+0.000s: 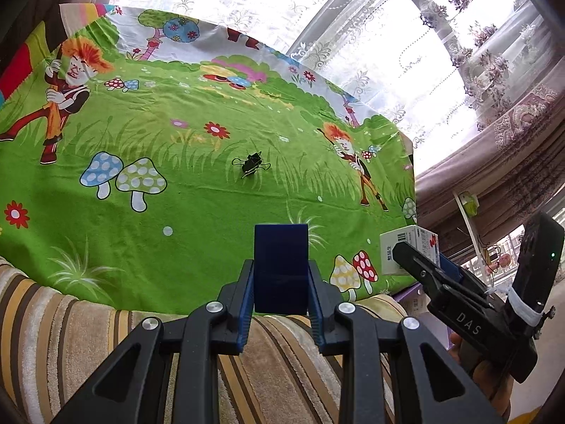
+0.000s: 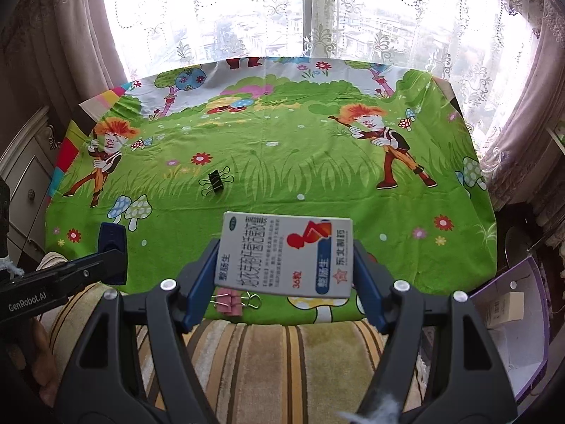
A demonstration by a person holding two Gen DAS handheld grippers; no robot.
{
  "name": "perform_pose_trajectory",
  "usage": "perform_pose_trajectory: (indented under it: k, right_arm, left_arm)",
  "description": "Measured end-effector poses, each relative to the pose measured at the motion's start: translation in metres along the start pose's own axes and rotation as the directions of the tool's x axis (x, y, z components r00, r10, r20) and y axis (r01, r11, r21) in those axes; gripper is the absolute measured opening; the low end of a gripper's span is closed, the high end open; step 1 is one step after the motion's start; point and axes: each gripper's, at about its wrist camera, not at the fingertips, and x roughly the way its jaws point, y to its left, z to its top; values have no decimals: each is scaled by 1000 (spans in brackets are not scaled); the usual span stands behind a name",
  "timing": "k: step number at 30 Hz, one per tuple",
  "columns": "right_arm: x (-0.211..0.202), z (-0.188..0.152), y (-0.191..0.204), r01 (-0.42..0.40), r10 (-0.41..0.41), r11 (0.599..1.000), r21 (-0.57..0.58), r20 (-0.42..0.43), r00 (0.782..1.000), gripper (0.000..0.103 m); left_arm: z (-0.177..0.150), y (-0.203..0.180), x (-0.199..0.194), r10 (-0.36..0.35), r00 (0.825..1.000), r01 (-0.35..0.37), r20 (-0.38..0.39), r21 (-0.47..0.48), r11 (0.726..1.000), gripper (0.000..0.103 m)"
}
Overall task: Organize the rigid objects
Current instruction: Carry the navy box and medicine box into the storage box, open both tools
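Lace-curtained window behind, cartoon-print green cloth covering tabletop (image 2: 441, 190). Left gripper (image 1: 281, 282) fingers clenched on dark blue block (image 1: 281, 265), lifted upright off cloth, ready for placing. Right gripper (image 2: 284, 265) fingers clamp white medicine box (image 2: 284, 254) by long sides, label up, so it can go down flat. Black binder clip (image 2: 215, 182) sits alone beyond box. Pink binder clip (image 2: 229, 304) just under box, near cloth edge. Purple-rimmed carton (image 2: 508, 318) right of box, possibly sorting bin.

Blown-out window (image 2: 317, 10) backlight, fisheye-warped edges
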Motion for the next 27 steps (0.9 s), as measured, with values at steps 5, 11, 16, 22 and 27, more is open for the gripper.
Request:
perform_pose_trajectory:
  k: [5,11,16,22,27]
  right_arm:
    - [-22,-16,-24,3,-3,1000,24,-6,1000,73]
    - [-47,-37,-60,50,-50,997,50,-6,999,73]
    - [-58,-59,-98,106,-103,989,99,-36,994,73]
    - [-65,-80,-139,161,-151,974,160,-72,986,73]
    - [-82,-84,-164,201,-194,960,193,-55,980,74]
  left_arm:
    - [-12,-35,2,-31,999,32,-28,63,998,28]
    - [-29,-87,18,-73,991,92,-114,172,981,28]
    - [-40,-128,35,-84,978,132,-188,255,958,28]
    - [-58,-174,57,-100,953,195,-288,324,926,28]
    - [-71,-205,72,-95,939,221,-331,368,903,28]
